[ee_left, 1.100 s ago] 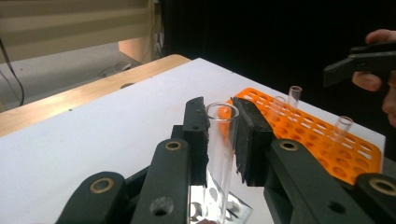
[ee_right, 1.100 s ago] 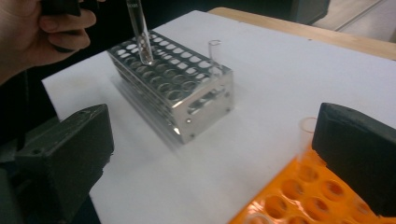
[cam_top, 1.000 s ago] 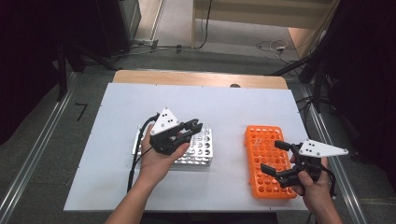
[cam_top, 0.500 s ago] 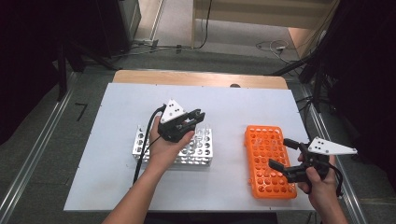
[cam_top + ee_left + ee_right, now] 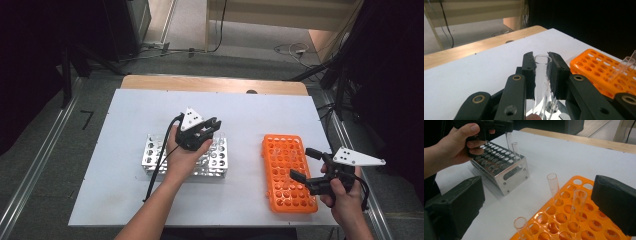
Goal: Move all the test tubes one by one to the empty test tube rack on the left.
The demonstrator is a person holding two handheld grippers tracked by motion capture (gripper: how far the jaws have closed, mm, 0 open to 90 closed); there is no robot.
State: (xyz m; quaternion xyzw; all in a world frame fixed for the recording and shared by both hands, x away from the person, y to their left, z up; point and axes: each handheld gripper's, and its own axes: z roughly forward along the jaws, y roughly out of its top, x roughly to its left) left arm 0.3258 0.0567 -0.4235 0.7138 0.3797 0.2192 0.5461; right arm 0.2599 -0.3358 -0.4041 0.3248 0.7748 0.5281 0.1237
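Observation:
My left gripper (image 5: 214, 125) is shut on a clear test tube (image 5: 542, 75), gripped just below its open rim and held upright. It hangs over the far right part of the metal rack (image 5: 150, 152). In the right gripper view the held tube (image 5: 509, 141) reaches down beside another tube (image 5: 515, 150) that stands in the metal rack (image 5: 506, 173); whether its tip is in a hole I cannot tell. My right gripper (image 5: 305, 164) stands open at the near right side of the orange rack (image 5: 280, 150), which holds three clear tubes (image 5: 552, 185).
The white table top (image 5: 250, 115) has bare room between the two racks and behind them. A wooden strip (image 5: 210, 84) runs along its far edge. A black cable (image 5: 157, 165) trails from the left gripper across the metal rack toward the front edge.
The left hand has carried the tube farther and to the right over the metal rack, and lower. The right hand has shifted slightly right beside the orange rack, jaws still open.

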